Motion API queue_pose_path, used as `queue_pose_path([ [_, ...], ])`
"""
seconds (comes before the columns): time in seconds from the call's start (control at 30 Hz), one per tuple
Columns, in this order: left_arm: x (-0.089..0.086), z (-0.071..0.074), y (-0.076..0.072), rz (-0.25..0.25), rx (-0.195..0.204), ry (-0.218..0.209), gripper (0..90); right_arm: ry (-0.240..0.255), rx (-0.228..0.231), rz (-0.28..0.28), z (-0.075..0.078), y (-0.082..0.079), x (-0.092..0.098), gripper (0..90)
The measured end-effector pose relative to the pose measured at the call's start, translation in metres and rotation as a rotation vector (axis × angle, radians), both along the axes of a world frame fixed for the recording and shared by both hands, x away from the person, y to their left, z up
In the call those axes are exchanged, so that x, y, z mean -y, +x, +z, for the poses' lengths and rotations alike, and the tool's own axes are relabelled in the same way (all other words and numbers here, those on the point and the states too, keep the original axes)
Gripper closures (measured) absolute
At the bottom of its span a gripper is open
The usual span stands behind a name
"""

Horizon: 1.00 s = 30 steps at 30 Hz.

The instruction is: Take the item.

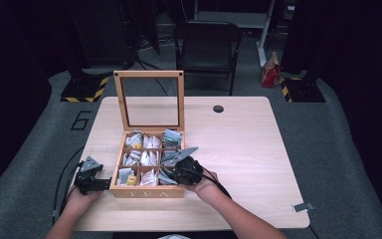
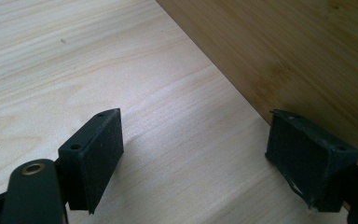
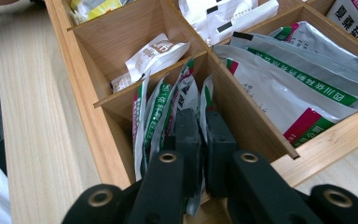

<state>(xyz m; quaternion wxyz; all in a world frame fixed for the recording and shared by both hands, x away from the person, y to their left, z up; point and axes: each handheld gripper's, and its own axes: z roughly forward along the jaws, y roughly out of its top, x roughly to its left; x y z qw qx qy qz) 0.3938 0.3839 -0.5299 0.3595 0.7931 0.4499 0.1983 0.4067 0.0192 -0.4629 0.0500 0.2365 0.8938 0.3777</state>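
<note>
Right gripper view: right gripper [image 3: 204, 140] pinches an upright tea packet [image 3: 192, 100], long axis vertical; left gripper [image 2: 200, 154] gapes apart beside the tea box [image 2: 279, 51].

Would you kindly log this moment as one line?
left hand-held gripper: open beside tea box | right hand-held gripper: shut on tea sachet

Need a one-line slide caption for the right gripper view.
Right tool pinching a green-striped tea sachet in a corner compartment of the wooden tea box.
</note>
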Motion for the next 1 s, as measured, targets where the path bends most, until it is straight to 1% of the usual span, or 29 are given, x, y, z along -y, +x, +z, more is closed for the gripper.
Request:
queue_pose_path([
  [0.07, 0.0, 0.0, 0.0, 0.0, 0.0, 0.0, 18.2, -0.001, 0.001, 0.002, 0.0, 0.0, 0.0, 87.7],
  [0.13, 0.0, 0.0, 0.0, 0.0, 0.0, 0.0, 18.2, 0.001, -0.011, -0.001, 0.0, -0.001, 0.0, 88.8],
  [0.2, 0.0, 0.0, 0.0, 0.0, 0.0, 0.0, 18.2, 0.004, -0.009, 0.003, 0.0, -0.001, -0.001, 89.3],
  [0.23, 0.0, 0.0, 0.0, 0.0, 0.0, 0.0, 18.2, 0.005, -0.016, 0.005, 0.0, 0.0, 0.0, 89.4],
  [0.27, 0.0, 0.0, 0.0, 0.0, 0.0, 0.0, 18.2, 0.006, -0.008, 0.012, 0.0, 0.001, 0.0, 89.5],
  [0.3, 0.0, 0.0, 0.0, 0.0, 0.0, 0.0, 18.2, 0.004, -0.017, 0.009, 0.001, 0.0, 0.0, 89.5],
  [0.37, 0.0, 0.0, 0.0, 0.0, 0.0, 0.0, 18.2, 0.008, -0.012, 0.01, 0.001, 0.0, 0.0, 89.6],
  [0.43, 0.0, 0.0, 0.0, 0.0, 0.0, 0.0, 18.2, 0.01, -0.022, 0.001, 0.002, -0.001, 0.0, 89.6],
  [0.47, 0.0, 0.0, 0.0, 0.0, 0.0, 0.0, 18.2, 0.014, -0.013, 0.013, 0.003, 0.0, 0.0, 89.6],
  [0.5, 0.0, 0.0, 0.0, 0.0, 0.0, 0.0, 18.2, 0.016, -0.019, 0.008, 0.005, -0.001, 0.0, 89.6],
  [0.53, 0.0, 0.0, 0.0, 0.0, 0.0, 0.0, 18.2, 0.022, -0.008, 0.012, 0.006, 0.0, 0.0, 89.6],
  [0.57, 0.0, 0.0, 0.0, 0.0, 0.0, 0.0, 18.2, 0.022, -0.011, 0.011, 0.008, -0.001, 0.001, 89.6],
  [0.63, 0.0, 0.0, 0.0, 0.0, 0.0, -0.001, 18.2, 0.035, 0.004, 0.027, 0.013, 0.0, 0.001, 89.6],
  [0.67, 0.0, 0.0, 0.0, 0.0, 0.0, 0.0, 18.2, 0.037, -0.008, 0.021, 0.016, -0.002, 0.001, 89.5],
  [0.77, 0.0, 0.0, 0.0, 0.0, 0.0, 0.0, 18.2, 0.056, -0.008, 0.025, 0.024, -0.002, 0.0, 89.6],
  [1.0, 0.0, 0.0, 0.0, 0.0, 0.0, 0.0, 18.2, 0.073, 0.004, 0.036, 0.038, -0.002, 0.001, 89.5],
])
